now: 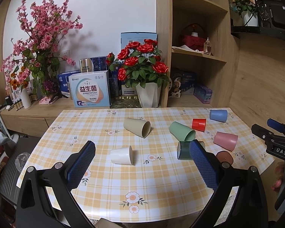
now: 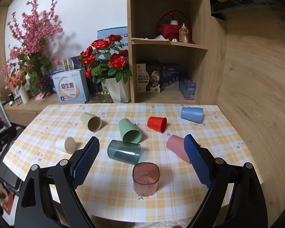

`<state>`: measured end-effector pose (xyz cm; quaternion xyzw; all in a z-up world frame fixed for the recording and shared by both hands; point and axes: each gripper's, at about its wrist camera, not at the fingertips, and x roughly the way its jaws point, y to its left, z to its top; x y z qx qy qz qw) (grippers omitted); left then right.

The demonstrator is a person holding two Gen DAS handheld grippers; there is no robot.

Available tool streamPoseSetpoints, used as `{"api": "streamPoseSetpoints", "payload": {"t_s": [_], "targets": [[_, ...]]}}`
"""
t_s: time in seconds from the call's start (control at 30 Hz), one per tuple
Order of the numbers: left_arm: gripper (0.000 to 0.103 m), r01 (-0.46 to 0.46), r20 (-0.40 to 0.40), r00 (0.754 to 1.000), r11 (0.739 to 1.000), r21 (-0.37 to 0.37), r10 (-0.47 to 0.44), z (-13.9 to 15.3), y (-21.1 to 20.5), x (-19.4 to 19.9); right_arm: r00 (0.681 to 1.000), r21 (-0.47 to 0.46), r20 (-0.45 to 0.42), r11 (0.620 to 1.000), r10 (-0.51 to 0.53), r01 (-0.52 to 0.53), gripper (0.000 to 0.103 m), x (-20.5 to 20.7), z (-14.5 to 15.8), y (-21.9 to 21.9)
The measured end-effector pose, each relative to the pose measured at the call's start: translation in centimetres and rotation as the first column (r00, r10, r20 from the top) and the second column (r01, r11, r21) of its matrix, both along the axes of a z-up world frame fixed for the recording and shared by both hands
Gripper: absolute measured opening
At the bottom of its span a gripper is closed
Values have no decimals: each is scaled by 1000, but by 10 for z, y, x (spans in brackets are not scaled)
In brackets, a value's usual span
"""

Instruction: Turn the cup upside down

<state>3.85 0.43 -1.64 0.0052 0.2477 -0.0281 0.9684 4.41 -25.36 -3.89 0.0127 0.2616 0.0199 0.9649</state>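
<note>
Several cups lie on their sides on the checked tablecloth: white, beige, light green, red, blue, pink and clear dark teal. A clear brown cup stands on the cloth near the front, closed end up. My left gripper is open and empty, with the white cup between its fingers further ahead. My right gripper is open and empty, above the teal and brown cups.
A rose pot, boxes and a blossom arrangement stand on the sideboard behind the table. A wooden shelf unit rises at the back right. The right gripper's body shows at the right of the left wrist view.
</note>
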Motion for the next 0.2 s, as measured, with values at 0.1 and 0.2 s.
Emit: {"api": "streamPoseSetpoints", "payload": {"t_s": [0.1,0.2], "targets": [[97,-10,-6,1000,1000,6,10,-1,0,1,1000,2,-4,1000,0,0,87,0,-1,-1],[97,-18,-10,1000,1000,7,18,-3,1,2,1000,14,-9,1000,5,-5,87,1,-1,-1]]}}
